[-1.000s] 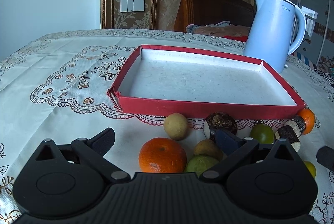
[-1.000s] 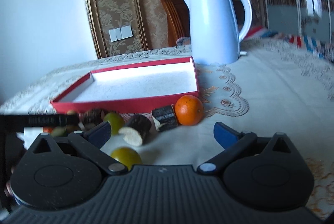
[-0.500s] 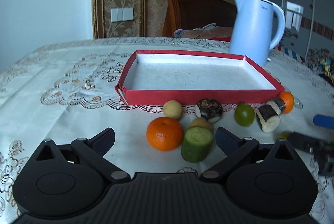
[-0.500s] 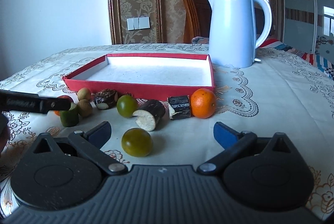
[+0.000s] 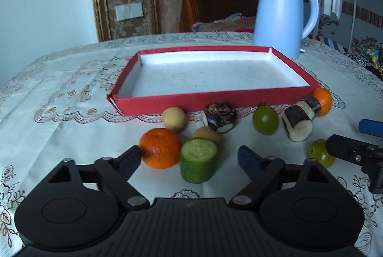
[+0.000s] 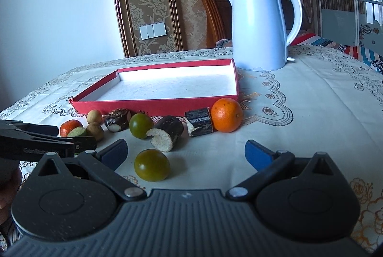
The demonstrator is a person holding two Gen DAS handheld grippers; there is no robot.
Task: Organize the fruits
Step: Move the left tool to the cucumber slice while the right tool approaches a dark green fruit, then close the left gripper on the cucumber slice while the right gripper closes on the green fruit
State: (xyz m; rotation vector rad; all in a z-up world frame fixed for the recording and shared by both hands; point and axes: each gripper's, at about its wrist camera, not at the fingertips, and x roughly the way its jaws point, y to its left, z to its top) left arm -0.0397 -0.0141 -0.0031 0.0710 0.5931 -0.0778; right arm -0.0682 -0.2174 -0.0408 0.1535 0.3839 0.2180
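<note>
Closer now, left claw spread — cucumber chunk and mandarin between its fingers — right claw spread too.

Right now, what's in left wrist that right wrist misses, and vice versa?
Only left wrist: the right gripper from the side and the cucumber chunk unobstructed. Only right wrist: the left gripper from the side, partly hiding the cucumber, and the far orange unobstructed. Both: red tray with nothing in it, kettle, fruit row on the tablecloth.
</note>
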